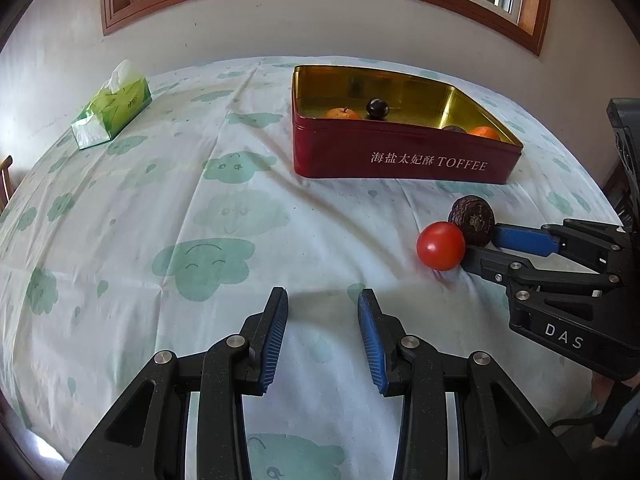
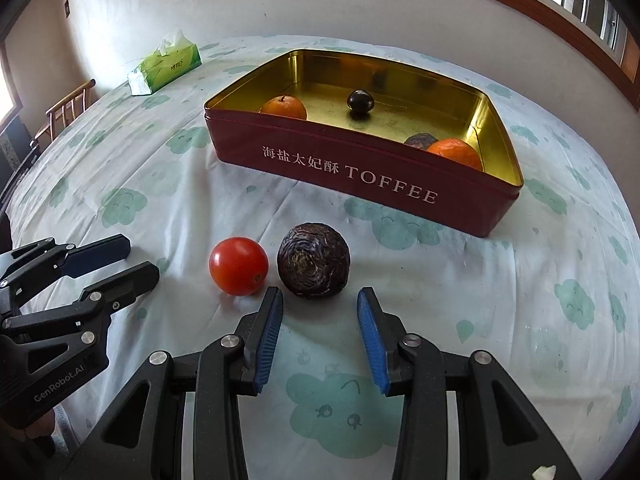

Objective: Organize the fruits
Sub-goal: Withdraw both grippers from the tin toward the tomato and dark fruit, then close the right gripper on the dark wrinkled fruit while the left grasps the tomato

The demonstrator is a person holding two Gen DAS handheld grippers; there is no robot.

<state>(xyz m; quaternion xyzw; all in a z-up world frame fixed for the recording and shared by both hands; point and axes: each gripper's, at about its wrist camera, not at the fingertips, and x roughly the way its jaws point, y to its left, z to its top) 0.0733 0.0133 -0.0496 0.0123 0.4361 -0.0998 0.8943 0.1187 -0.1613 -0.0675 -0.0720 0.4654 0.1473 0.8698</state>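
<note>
A red tomato [image 2: 239,266] and a dark wrinkled round fruit [image 2: 313,266] lie side by side on the tablecloth in front of the red toffee tin [image 2: 320,160]. My right gripper [image 2: 320,295] is open, its tips on either side of the dark fruit's near edge, pads apart from it. The tomato is just left of its left finger. The tin holds two oranges [image 2: 285,108], a small dark fruit [image 2: 360,100] and another dark fruit, partly hidden. My left gripper [image 1: 323,298] is open over bare cloth, left of the tomato [image 1: 441,245] and the dark fruit [image 1: 472,218].
A green tissue pack [image 1: 112,106] lies at the far left of the round table, which is covered in a white cloth with green clouds. A wooden chair [image 2: 64,108] stands past the left edge. A wall with a window is behind the tin [image 1: 400,156].
</note>
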